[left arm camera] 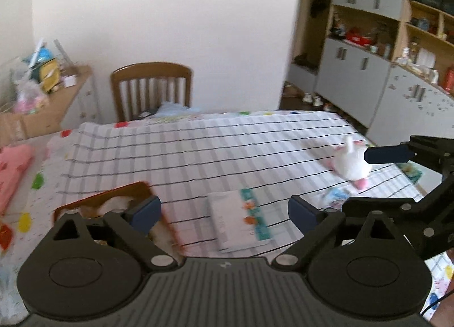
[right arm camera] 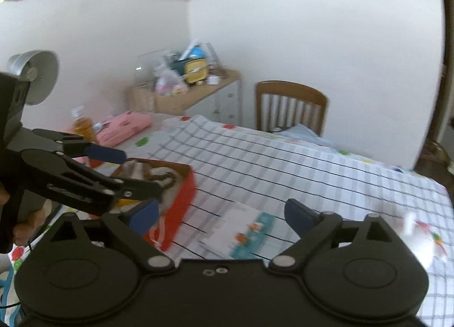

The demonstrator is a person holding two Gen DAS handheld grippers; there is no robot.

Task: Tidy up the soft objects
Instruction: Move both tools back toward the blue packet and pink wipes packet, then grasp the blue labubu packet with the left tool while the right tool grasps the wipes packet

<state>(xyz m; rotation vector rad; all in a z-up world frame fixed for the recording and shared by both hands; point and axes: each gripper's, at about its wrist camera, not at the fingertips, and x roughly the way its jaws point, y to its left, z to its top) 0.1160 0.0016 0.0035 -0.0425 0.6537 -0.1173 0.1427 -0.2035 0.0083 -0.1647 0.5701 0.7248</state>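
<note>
White walls and a wooden chair point(left arm camera: 151, 88) stand behind your checked surface point(left arm camera: 198, 151). You look to be between toys: the red box point(right arm camera: 176, 199) already has soft things in it, and the white plush toy point(left arm camera: 351, 162) lies far to the right. Both your left gripper point(left arm camera: 224, 210) and right gripper point(right arm camera: 221, 213) point down a bit, wide apart, holding nothing. Next, reach the right one over and pinch the toy gently.

Tablecloth point(left arm camera: 198, 151) centre free; red box point(left arm camera: 167, 227) left, booklet point(left arm camera: 238, 219) near.
</note>
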